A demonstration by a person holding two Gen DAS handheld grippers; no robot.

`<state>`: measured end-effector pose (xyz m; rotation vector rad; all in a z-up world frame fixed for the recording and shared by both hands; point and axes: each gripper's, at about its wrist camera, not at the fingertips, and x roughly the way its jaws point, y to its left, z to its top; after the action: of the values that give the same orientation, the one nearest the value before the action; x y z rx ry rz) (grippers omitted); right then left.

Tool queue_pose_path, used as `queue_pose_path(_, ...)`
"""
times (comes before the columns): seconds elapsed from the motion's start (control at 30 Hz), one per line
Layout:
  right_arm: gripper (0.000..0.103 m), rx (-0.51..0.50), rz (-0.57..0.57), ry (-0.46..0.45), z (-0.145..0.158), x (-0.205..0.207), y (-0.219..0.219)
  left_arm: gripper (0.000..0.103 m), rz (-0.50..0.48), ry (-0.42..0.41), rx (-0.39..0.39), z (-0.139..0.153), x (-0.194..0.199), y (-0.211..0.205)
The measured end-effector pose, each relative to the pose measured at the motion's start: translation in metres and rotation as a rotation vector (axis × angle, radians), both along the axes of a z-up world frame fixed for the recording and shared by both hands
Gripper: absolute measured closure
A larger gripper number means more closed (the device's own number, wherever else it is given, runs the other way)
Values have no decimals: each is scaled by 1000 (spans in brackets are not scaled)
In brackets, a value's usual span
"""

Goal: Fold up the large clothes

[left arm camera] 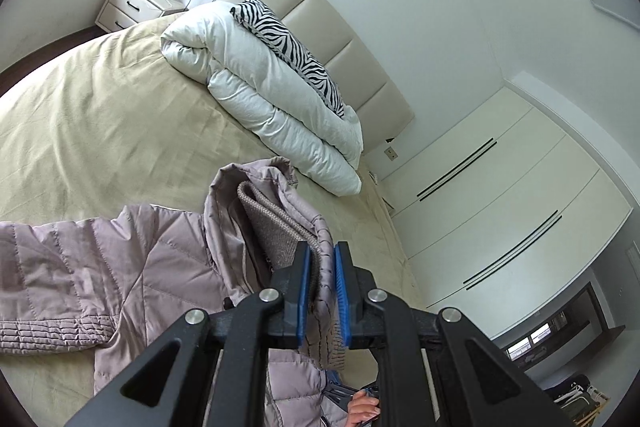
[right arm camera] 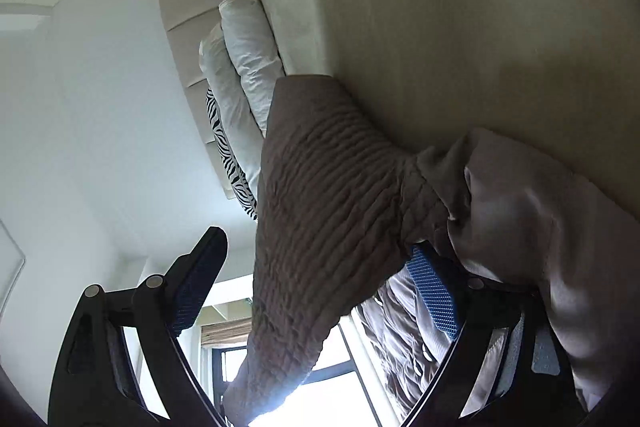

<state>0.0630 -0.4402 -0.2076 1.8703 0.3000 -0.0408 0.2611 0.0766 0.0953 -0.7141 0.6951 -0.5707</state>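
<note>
A mauve quilted puffer jacket [left arm camera: 120, 267] lies spread on the beige bed [left arm camera: 100, 115], a sleeve reaching left. My left gripper [left arm camera: 320, 259] is shut on the jacket's collar edge beside the grey knit lining [left arm camera: 276, 223], lifting it slightly. In the right wrist view my right gripper [right arm camera: 316, 267] is open wide. The jacket's ribbed cuff and sleeve [right arm camera: 320, 195] hang between its fingers and drape over the right fingertip [right arm camera: 432, 287]. The left finger [right arm camera: 200, 275] touches nothing.
A folded white duvet [left arm camera: 272, 99] and a zebra pillow [left arm camera: 292, 47] lie against the padded headboard [left arm camera: 332, 39]. A nightstand [left arm camera: 136, 3] stands at far left. White wardrobe doors [left arm camera: 500, 211] are on the right. A window [right arm camera: 328, 379] shows behind the right gripper.
</note>
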Motion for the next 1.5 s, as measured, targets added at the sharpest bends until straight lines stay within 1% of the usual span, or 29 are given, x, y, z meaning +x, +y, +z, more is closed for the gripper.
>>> queue_pose_path(0.13, 13, -41, -42, 1, 6, -5, -24, 90, 23, 63, 13, -34, 6, 9)
queue_pose_path(0.17, 13, -48, -52, -6, 6, -9, -30, 95, 26, 80, 19, -45, 8, 9)
queue_pose_path(0.2, 13, -51, -64, -10, 7, -12, -37, 97, 24, 102, 18, -57, 11, 9)
queue_pose_path(0.33, 13, -50, -92, -10, 6, -22, -57, 97, 14, 197, 34, -109, 18, 0)
queue_pose_path(0.37, 12, -78, -121, 12, 6, -29, -65, 97, 14, 217, 45, -122, 19, -4)
queue_pose_path(0.43, 14, -188, -201, 55, 11, -44, -82, 97, 19, 249, 65, -146, 20, -9)
queue_pose_path(0.47, 15, -186, -204, 54, 7, -51, -89, 97, 22, 260, 67, -155, 20, -10)
queue_pose_path(0.5, 15, -135, -189, 28, 2, -52, -93, 97, 25, 262, 65, -163, 21, -11)
queue_pose_path(0.53, 15, -123, -173, 13, 4, -53, -97, 97, 32, 262, 69, -169, 22, -10)
queue_pose_path(0.6, 14, -230, -131, 27, 26, -53, -99, 97, 48, 278, 70, -180, 24, -9)
queue_pose_path(0.63, 14, -283, -86, 30, 38, -48, -96, 97, 51, 285, 74, -184, 25, -8)
queue_pose_path(0.67, 14, -313, -32, 20, 47, -42, -94, 97, 54, 289, 85, -187, 26, -7)
queue_pose_path(0.83, 14, -355, 187, -46, 79, 15, -61, 97, 67, 313, 89, -196, 27, 0)
queue_pose_path(0.97, 14, -418, 315, -55, 88, 56, -26, 97, 51, 291, 110, -195, 36, -3)
queue_pose_path(1.03, 14, -450, 374, -37, 85, 75, -14, 97, 38, 277, 105, -192, 44, -7)
queue_pose_path(1.07, 14, -461, 394, -11, 81, 83, -10, 97, 34, 267, 112, -189, 48, -10)
queue_pose_path(1.13, 14, -475, 394, 66, 65, 95, -11, 97, 21, 241, 127, -183, 57, -16)
queue_pose_path(1.2, 15, -450, 354, 104, 45, 94, -18, 97, 11, 227, 147, -180, 66, -24)
queue_pose_path(1.27, 22, -393, 301, 95, 31, 91, -29, 97, 5, 228, 154, -185, 73, -29)
queue_pose_path(1.33, 26, -337, 270, 72, 20, 87, -37, 97, 14, 243, 162, -194, 80, -32)
queue_pose_path(1.4, 30, -331, 274, 52, 12, 80, -42, 97, 33, 254, 177, -205, 84, -32)
queue_pose_path(1.43, 33, -335, 283, 43, 9, 80, -42, 96, 40, 262, 180, -211, 85, -30)
queue_pose_path(1.47, 39, -337, 293, 37, 5, 76, -43, 94, 43, 270, 174, -217, 84, -26)
queue_pose_path(1.5, 40, -337, 304, 26, 3, 76, -43, 94, 41, 274, 161, -221, 83, -23)
